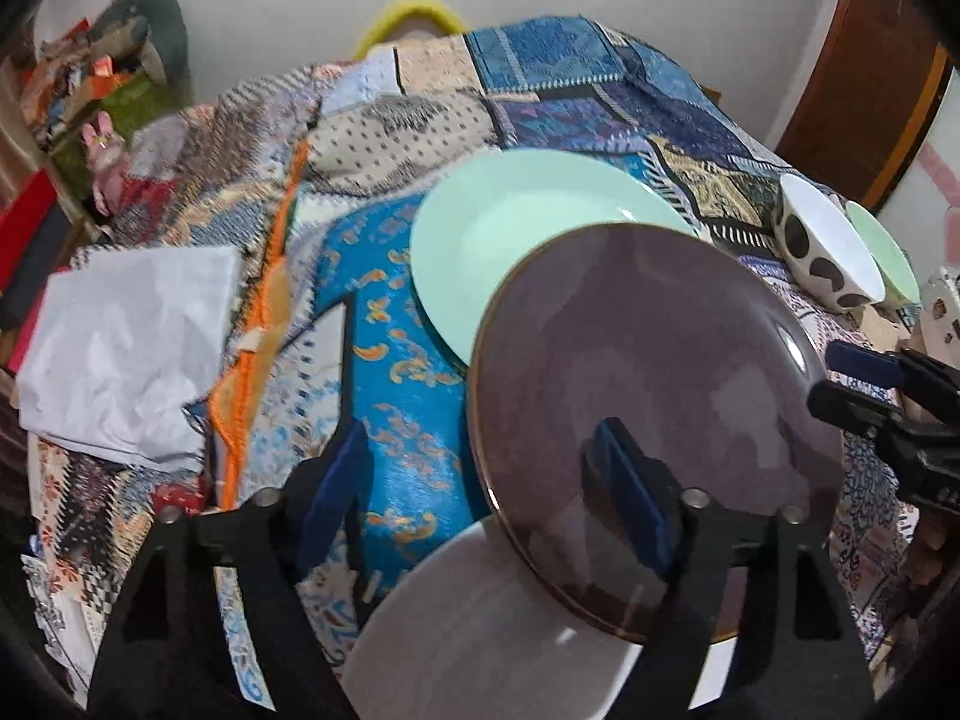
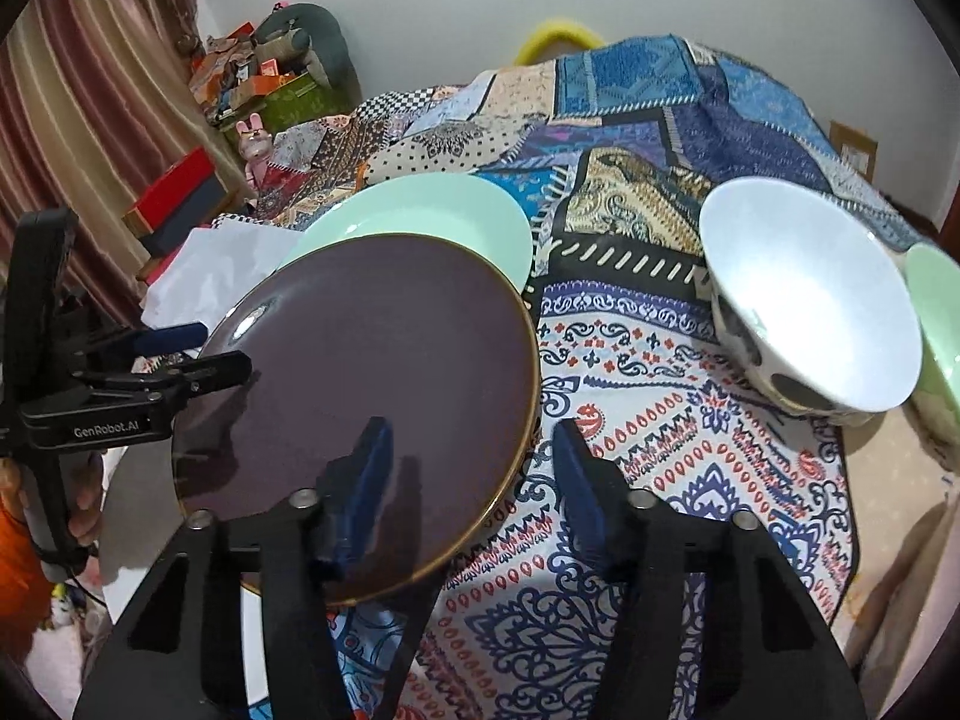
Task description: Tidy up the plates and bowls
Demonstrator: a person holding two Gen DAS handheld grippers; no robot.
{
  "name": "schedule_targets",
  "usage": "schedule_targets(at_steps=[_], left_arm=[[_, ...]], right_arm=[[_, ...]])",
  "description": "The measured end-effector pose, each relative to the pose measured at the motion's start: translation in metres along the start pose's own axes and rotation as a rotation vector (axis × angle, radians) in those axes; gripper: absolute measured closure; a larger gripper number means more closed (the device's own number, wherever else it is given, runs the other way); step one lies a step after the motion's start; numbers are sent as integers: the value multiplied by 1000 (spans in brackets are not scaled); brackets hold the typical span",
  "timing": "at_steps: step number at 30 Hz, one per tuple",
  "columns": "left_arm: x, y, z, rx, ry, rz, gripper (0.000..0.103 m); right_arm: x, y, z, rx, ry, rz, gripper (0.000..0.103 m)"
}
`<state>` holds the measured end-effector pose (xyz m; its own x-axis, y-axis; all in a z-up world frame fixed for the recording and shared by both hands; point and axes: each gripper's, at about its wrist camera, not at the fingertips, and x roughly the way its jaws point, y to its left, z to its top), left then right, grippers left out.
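A dark purple plate (image 1: pixel 654 396) with a gold rim lies tilted over a mint plate (image 1: pixel 522 228) and a white plate (image 1: pixel 480 630). My left gripper (image 1: pixel 480 480) is open, its right finger over the purple plate and its left finger beside it. My right gripper (image 2: pixel 471 480) is open, its left finger over the purple plate (image 2: pixel 372 384), its right finger over the cloth. The mint plate (image 2: pixel 420 210) lies behind. A white bowl with dark spots (image 2: pixel 804 300) sits tilted at the right, with a green bowl (image 2: pixel 936 324) beside it. Both bowls show in the left view (image 1: pixel 828 252).
A patchwork cloth (image 2: pixel 660 180) covers the surface. Crumpled white paper (image 1: pixel 126 348) lies at the left. Boxes and clutter (image 2: pixel 258 78) stand at the back left, beside a curtain (image 2: pixel 90 138). The left gripper (image 2: pixel 180 360) shows in the right view.
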<state>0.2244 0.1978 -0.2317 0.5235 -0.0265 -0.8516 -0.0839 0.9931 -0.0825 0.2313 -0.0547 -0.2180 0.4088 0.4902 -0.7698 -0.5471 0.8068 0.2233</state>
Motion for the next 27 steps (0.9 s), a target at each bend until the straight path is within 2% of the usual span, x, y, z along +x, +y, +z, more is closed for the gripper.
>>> schedule_targets(at_steps=[3,5,13,17,21,24,27], left_arm=[[3,-2,0,3,2,-4,32],[4,-3,0,5,3,-13,32],[7,-8,2,10,25,-49,34],[10,-6,3,-7,30,-62,44],[8,-7,5,-7,28,-82,64],[6,-13,6,21,19,-47,64],[6,-12,6,9,19,-46,65]], right_arm=[[3,-2,0,16,12,15,59],[5,-3,0,18,22,23,66],[12,-4,-1,29,45,31,71],[13,-5,0,28,44,29,76],[13,-7,1,35,36,30,79],[13,-7,0,36,31,31,79],[12,-7,0,37,26,31,80]])
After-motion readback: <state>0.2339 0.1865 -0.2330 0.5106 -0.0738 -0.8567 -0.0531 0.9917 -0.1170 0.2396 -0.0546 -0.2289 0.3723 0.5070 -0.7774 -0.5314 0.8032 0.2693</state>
